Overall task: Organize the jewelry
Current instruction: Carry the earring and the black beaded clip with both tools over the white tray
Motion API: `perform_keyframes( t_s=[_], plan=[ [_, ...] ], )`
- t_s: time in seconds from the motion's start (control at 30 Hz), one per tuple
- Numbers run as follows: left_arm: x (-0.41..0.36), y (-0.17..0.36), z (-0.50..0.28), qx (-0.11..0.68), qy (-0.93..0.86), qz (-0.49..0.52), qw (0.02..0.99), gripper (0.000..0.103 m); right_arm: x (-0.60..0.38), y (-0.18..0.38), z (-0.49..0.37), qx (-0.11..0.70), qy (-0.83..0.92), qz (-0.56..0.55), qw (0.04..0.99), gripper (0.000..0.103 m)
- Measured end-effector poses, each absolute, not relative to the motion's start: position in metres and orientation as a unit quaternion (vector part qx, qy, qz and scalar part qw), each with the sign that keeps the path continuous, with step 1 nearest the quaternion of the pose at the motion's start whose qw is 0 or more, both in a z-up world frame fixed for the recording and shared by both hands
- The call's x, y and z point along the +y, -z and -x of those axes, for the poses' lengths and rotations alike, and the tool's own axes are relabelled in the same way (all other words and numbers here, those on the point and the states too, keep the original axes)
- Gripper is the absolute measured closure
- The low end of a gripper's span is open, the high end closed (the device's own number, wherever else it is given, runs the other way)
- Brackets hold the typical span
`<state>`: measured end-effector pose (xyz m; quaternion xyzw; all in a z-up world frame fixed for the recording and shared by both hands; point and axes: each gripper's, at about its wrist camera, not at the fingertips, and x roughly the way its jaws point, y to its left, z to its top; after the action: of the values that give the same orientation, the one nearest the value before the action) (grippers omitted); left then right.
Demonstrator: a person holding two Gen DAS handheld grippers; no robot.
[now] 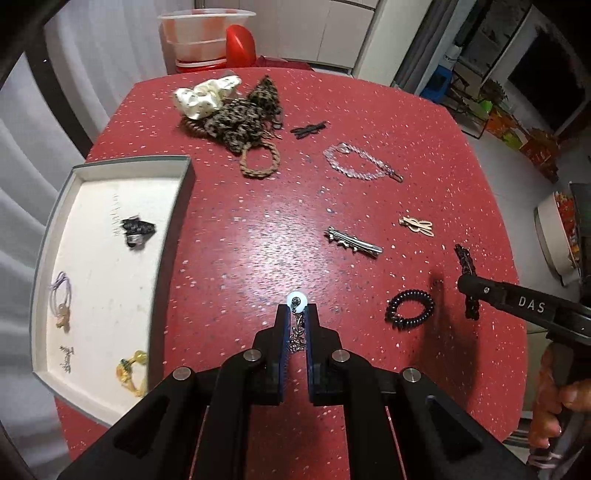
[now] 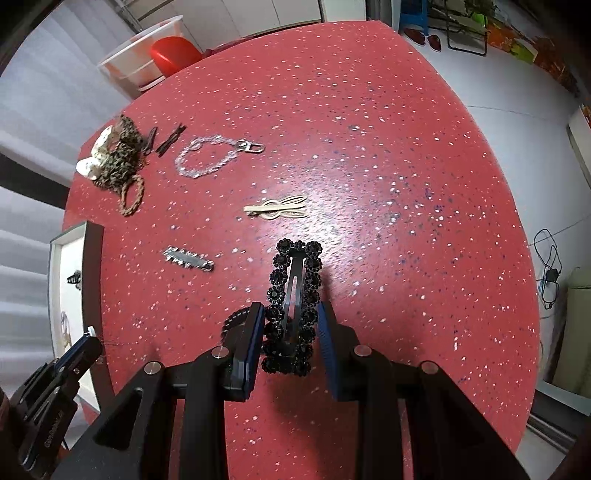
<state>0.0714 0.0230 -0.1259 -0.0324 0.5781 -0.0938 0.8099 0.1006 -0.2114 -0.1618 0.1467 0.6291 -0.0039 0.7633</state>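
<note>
My left gripper [image 1: 297, 314] is shut on a small silver chain pendant with a pale blue round bead [image 1: 296, 300], held above the red table [image 1: 258, 221]. My right gripper [image 2: 291, 321] is shut on a black beaded hair clip [image 2: 295, 295], lifted off the table; the same black clip [image 1: 466, 262] shows beside the right gripper [image 1: 466, 286] in the left wrist view. A white tray [image 1: 59, 206] on the left holds a black clip, a lilac hair tie, a yellow tie and a small chain. A black spiral hair tie [image 1: 410, 308] lies near my right gripper.
On the table lie a silver barrette [image 1: 352, 242], a beige clip [image 1: 415, 226], a clear bead bracelet [image 1: 356, 162], black bobby pins [image 1: 308, 129], and a pile of scrunchies [image 1: 229, 110]. A plastic tub [image 1: 201, 33] stands beyond the far edge. A hand [image 1: 554, 406] holds the right gripper.
</note>
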Motion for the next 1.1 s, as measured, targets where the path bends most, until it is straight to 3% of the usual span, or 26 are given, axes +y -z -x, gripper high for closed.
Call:
perform_keyframes(
  t_s=[0.63, 1.1],
  plan=[
    [0.131, 0.097, -0.048, 0.549, 0.023, 0.087, 0.831, 0.094, -0.111, 0.126, -0.107, 0.617, -0.076, -0.107, 0.776, 0.071],
    [0.212, 0.12, -0.033, 0.552, -0.05, 0.135, 0.821, 0.094, 0.007, 0.111, -0.12, 0.608, -0.186, -0.055, 0.77, 0.071]
  ],
)
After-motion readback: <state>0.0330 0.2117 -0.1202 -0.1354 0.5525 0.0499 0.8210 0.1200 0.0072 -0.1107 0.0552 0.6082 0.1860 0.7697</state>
